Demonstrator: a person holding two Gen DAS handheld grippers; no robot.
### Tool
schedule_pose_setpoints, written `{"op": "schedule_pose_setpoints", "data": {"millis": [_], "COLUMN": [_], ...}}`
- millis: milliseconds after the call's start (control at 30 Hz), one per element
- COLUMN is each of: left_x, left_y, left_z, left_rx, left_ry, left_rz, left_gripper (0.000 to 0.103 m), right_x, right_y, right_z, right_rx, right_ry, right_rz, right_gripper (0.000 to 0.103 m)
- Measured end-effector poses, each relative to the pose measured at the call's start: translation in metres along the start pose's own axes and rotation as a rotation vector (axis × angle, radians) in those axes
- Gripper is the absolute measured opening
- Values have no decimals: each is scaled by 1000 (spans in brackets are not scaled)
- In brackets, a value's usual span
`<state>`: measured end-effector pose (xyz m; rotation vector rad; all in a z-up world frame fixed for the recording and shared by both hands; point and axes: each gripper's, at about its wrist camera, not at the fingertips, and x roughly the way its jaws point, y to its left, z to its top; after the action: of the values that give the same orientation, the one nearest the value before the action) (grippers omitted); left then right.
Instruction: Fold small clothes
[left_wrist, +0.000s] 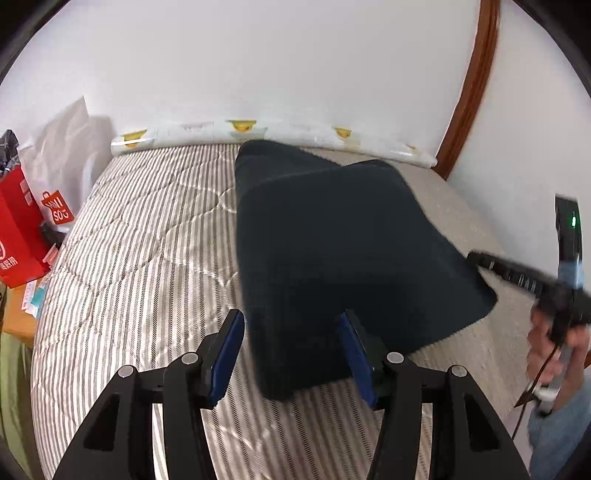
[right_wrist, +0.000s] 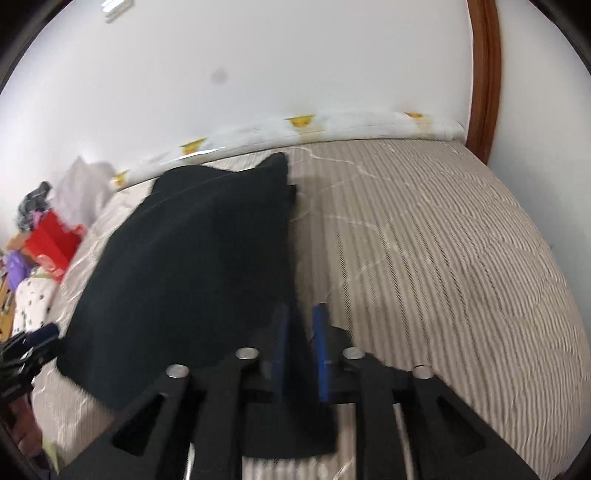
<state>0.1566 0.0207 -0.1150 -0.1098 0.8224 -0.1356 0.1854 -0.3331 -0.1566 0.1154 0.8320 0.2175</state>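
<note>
Two grippers are at work on one dark garment, which lies on the striped mattress with its far end up near the rolled duck-print sheet at the wall.

Going left to right from that garment: my left gripper sits at its near left corner. The jaws stand apart, straddling a thick folded edge of cloth, and I see a gap on the left pad's side, so I read this one as released, not pinching.

My right gripper is at the garment's near right corner. A flap of the dark cloth runs down between the two blue pads. That view is smeared by motion, and whether the pads truly bite the cloth or only flank it, I cannot tell.

I judge the step in hand to be the setup for a fold: both near corners being taken before the garment is doubled over.

Next calls for a firm pinch on each corner, through all layers, then lifting both evenly and carrying them toward the far end by the sheet, keeping the edge taut and square.
</note>
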Motion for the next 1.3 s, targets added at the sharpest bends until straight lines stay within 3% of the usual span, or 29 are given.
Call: {"op": "schedule_pose_setpoints", "data": {"millis": [33, 167, 267, 433, 567, 633, 767, 867, 1300], "left_x": [-6, -29, -51, -89, -118, -133, -151, -160, -179], "left_y": [-4, -18, -28, -42, -50, -52, -57, -57, -67], "left_z": [-2, -8, -12, -21, -30, -35, -43, -47, -57], "left_rx": [-1, -1, -1, 15, 13, 11, 27, 20, 36], "left_ry": [-8, -41, -71, -115, -144, -168, -188, -195, -225], "left_rz": [4, 17, 28, 63, 100, 105, 117, 125, 158], "left_gripper": [55, 62, 68, 79, 87, 91, 93, 93, 93], "right_x": [-4, -17, -52, -118, -156, -171, -195, -206, -224], "right_y": [4, 11, 14, 27, 35, 41, 50, 51, 66], "right_z": [-7, -31, -42, -54, -65, -68, -78, -86, -94], "right_rx": [-4, -10, 21, 16, 10, 7, -32, -19, -57], "right_ry": [-2, 42, 3, -98, -139, -150, -181, -178, -194], "right_rz": [-20, -142, -133, -179, -182, -206, -222, -193, -224], "right_gripper": [38, 39, 39, 65, 67, 83, 98, 100, 100]}}
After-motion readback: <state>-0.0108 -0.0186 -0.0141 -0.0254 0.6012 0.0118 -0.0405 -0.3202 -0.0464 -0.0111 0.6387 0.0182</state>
